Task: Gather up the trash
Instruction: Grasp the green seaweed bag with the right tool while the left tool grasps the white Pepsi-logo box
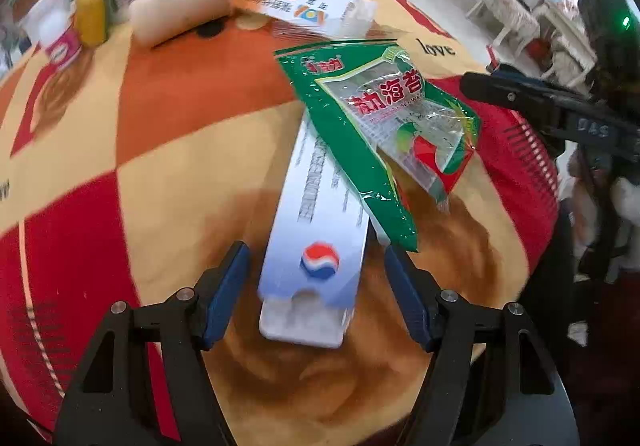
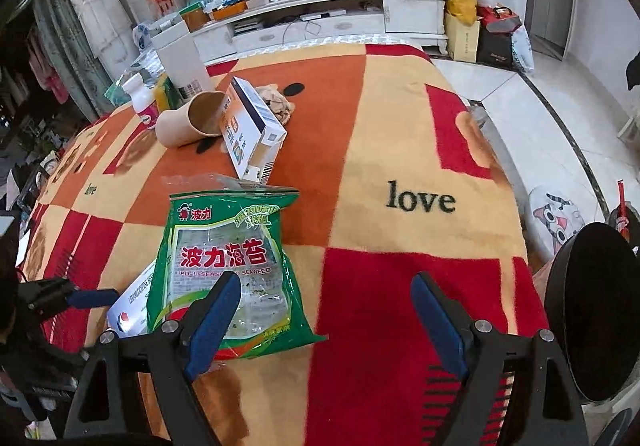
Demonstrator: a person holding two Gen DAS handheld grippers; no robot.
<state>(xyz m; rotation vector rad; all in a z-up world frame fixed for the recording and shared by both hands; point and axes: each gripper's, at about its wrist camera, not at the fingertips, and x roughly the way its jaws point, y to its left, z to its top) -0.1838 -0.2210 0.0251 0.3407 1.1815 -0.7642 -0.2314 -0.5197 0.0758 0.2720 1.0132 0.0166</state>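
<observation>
1. Hovering over a red, orange and cream checked blanket (image 2: 400,133), the left gripper (image 1: 316,288) has its blue-padded fingers spread, touching nothing.
2. Between its jaws lies a long white cardboard box (image 1: 320,230), its far end tucked under a green plastic seaweed packet (image 1: 384,133) at one o'clock.
3. The right gripper (image 2: 326,320) also stands spread and empty, with the packet (image 2: 228,270) beneath its left finger.
4. An overturned tan paper cup (image 2: 188,121) and an orange-and-white carton (image 2: 252,129) lie at eleven o'clock.

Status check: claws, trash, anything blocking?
Left claw open, straddling white box, not gripping. Right claw open, empty. Green seaweed bag overlaps box's far end.
</observation>
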